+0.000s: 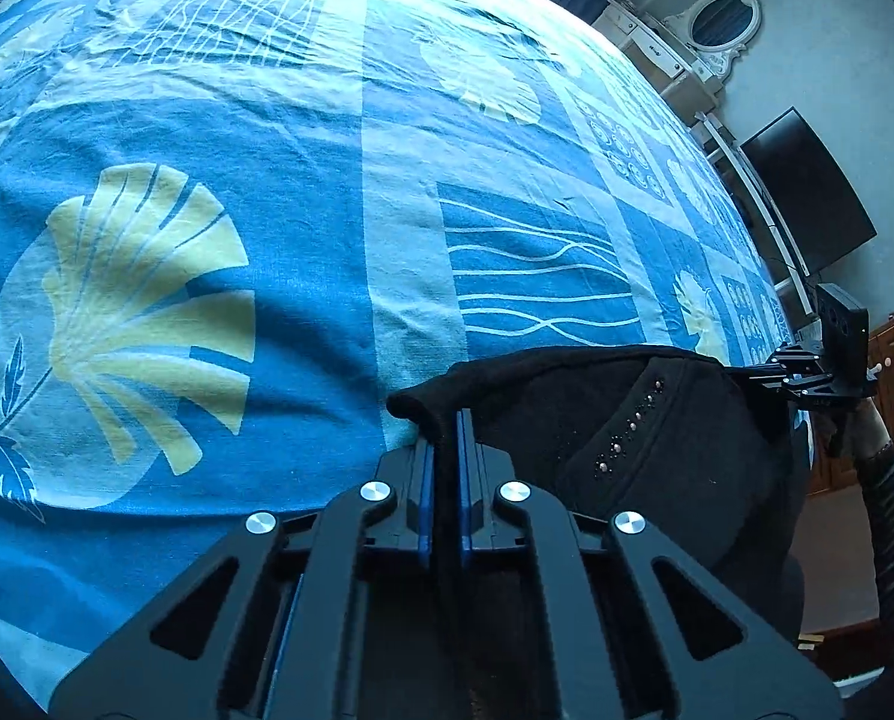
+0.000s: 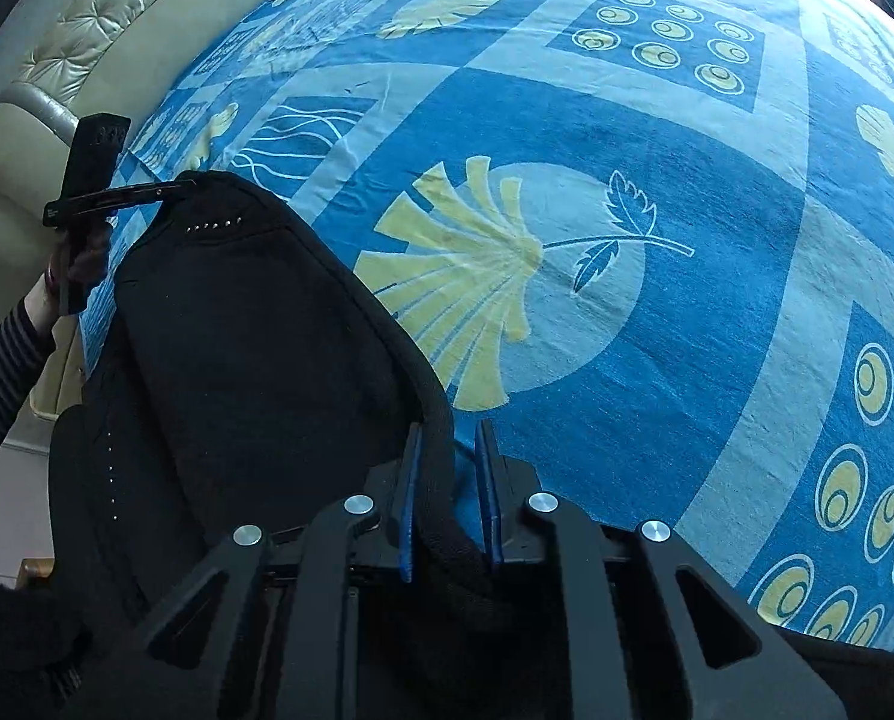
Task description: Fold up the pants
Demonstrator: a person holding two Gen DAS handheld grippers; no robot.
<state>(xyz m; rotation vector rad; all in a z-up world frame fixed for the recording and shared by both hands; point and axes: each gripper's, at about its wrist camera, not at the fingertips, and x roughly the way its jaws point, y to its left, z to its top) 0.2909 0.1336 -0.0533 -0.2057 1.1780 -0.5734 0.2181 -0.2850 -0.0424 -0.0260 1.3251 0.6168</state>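
Pants [image 1: 627, 420] hang by the waistband over the bed's [image 1: 267, 312] near edge, left gripper [image 1: 445, 420] and right gripper [image 2: 452, 438] each pinching a corner. Likely next: lay them flat on the bed.

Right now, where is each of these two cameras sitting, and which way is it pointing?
Left wrist: rides on the left gripper, facing forward along its jaws over the blue bedspread; black pants are clamped; the right gripper and striped sleeve show.
Right wrist: rides on the right gripper, jaws around the pants' edge; the left gripper shows.
Shared: pants, bedspread, each other's gripper.
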